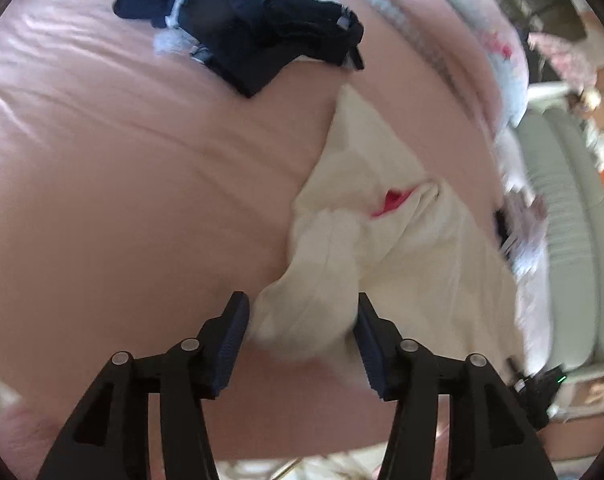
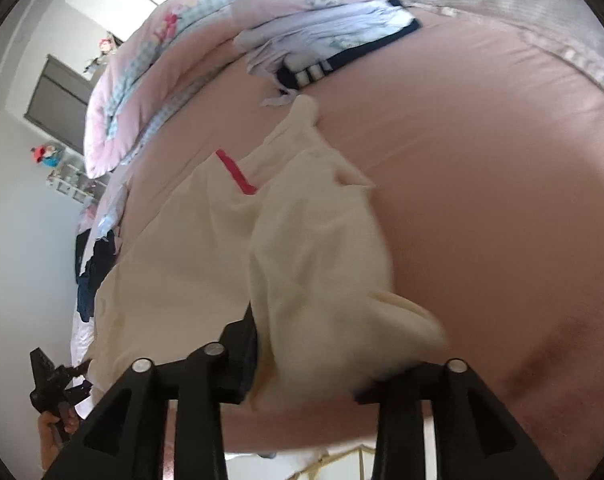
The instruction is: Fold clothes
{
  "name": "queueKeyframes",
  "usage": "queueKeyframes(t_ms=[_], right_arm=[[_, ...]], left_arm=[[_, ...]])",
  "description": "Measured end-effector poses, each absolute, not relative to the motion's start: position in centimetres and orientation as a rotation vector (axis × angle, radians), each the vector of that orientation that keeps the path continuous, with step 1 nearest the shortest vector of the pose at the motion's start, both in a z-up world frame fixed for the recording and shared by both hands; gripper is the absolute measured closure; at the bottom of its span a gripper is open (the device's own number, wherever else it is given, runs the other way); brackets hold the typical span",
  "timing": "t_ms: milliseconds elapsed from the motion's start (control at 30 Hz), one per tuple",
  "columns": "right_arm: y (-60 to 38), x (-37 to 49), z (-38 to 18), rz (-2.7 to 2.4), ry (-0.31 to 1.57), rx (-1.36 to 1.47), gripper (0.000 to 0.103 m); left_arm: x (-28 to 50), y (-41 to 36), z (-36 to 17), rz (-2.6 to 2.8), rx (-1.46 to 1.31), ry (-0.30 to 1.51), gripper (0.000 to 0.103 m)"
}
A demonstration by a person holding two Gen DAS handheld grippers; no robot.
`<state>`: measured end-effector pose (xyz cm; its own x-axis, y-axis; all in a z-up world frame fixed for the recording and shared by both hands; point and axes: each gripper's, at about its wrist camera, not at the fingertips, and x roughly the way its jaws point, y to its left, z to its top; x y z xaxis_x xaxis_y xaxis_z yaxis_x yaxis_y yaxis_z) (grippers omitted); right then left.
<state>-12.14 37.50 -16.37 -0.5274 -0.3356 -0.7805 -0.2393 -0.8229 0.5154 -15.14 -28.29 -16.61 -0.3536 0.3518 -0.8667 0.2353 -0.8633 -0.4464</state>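
A cream garment point(image 1: 382, 216) with a red trim point(image 1: 392, 200) lies crumpled on a bed covered by a pink sheet point(image 1: 141, 200), toward the side nearest a pale green padded bed frame point(image 1: 574, 240). The left tongs point(image 1: 302, 320) stand wide, their two fingers either side of a bunched fold of the cream cloth that fills the gap between them; whether the pads press on it cannot be told. The right tongs point(image 2: 306, 364) are also spread, with another thick fold of the same garment point(image 2: 314, 248) draped between and over the fingers, the right-hand finger mostly hidden under the cloth, so a grip cannot be confirmed. In the right wrist view the red trim point(image 2: 235, 172) shows as a straight strip along an edge of the garment. Farther up the bed, a heap of dark navy clothes point(image 1: 237, 24) sits well apart from the cream piece, and a pastel quilt point(image 2: 153, 52) is bundled near the bed's far edge.
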Motion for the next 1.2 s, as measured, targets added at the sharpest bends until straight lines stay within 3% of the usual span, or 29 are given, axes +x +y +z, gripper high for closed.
queueKeyframes(t_ms=[133, 233, 333, 467, 533, 600, 700, 833, 900, 967, 1033, 1200], right_arm=[[37.2, -9.9, -14.2, -2.648, -0.869, 1.600, 0.066], [35.0, -8.1, -12.1, -2.924, -0.673, 1.593, 0.065], [32.1, -8.1, -10.9, -3.066, -0.438, 1.517, 0.065], [27.0, -10.2, -8.8, -3.036, -0.217, 1.324, 0.065], [24.8, -11.5, -8.7, -2.935, -0.148, 1.239, 0.049], [23.1, -13.1, -10.3, -2.779, -0.098, 1.249, 0.049], [22.5, -14.8, -14.8, -2.719, 0.153, 1.400, 0.056], [23.6, -15.1, -17.0, -2.748, 0.493, 1.469, 0.056], [26.1, -15.4, -16.6, -2.820, 0.533, 1.538, 0.056], [28.3, -15.7, -16.0, -2.870, 0.487, 1.602, 0.056], [29.2, -16.0, -14.3, -2.902, 0.306, 1.565, 0.056], [20.9, -18.7, -13.0, -2.691, 0.399, 1.355, 0.054]], left_arm=[[-13.5, -29.1, -13.1, 2.645, -1.707, -0.623, 0.054], [-12.9, -26.6, -10.5, 2.843, -1.418, -0.343, 0.054], [-14.5, -21.5, -11.3, 2.682, -1.268, -0.196, 0.053], [-17.6, -16.1, -15.7, 2.407, -1.365, -0.129, 0.053], [-18.7, -15.8, -17.5, 2.344, -1.428, -0.135, 0.053], [-19.3, -17.3, -18.4, 2.325, -1.439, -0.204, 0.060], [-19.6, -19.9, -18.0, 2.489, -1.484, -0.141, 0.074], [-19.9, -23.5, -17.2, 2.734, -1.536, -0.021, 0.070], [-19.8, -24.2, -16.4, 2.827, -1.488, -0.011, 0.070], [-18.6, -23.0, -14.8, 2.825, -1.255, -0.070, 0.070], [-18.9, -20.2, -14.2, 2.694, -1.102, -0.163, 0.070], [-23.0, -13.5, -17.3, 2.350, -1.203, -0.036, 0.070]])
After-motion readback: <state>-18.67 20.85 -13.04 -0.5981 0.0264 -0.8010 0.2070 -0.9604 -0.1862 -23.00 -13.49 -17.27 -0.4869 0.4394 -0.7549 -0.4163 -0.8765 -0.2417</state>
